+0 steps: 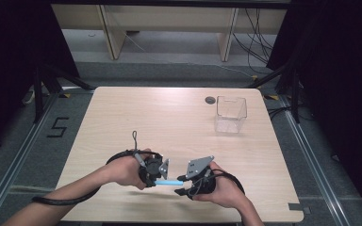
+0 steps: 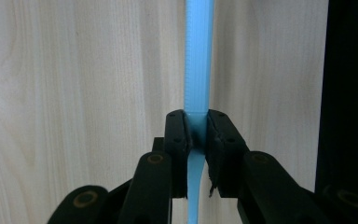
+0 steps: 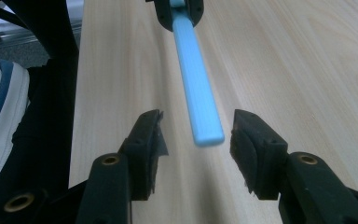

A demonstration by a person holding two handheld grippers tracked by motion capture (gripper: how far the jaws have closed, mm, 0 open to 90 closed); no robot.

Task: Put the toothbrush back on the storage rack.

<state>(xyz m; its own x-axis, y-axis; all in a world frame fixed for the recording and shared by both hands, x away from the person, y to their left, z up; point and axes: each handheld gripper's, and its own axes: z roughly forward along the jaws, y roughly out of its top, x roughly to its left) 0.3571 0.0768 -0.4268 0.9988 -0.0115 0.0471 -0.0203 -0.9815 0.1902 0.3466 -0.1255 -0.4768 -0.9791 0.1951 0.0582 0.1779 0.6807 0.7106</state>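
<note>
At the left of the high view, the left gripper (image 1: pixel 156 170) is held just above the wooden table (image 1: pixel 136 117), near its front edge. Its jaws are clamped narrowly on a light blue ribbed plastic strip (image 1: pixel 168 181), which is pinched near one end; in the left gripper view the strip (image 2: pixel 198 60) is seen to run straight out from between the pads, with a short tail left behind them. The strip is thus carried in the air between the two hands, pointing toward the right gripper (image 1: pixel 185 184). That gripper's jaws are spread wide, and in the right gripper view the free end of the strip (image 3: pixel 200 98) is seen just at their mouth, between the pads but touched by neither. Farther right and well apart, toward the far side of the table, a clear plastic box (image 1: pixel 231 114) is standing upright and open.

A handover appears to be in hand. Since the free end lies barely inside the open jaws, it could be missed or only nipped at the tip if they are closed now; the strip might then be bent, or dropped onto the table once the left grip is released
</note>
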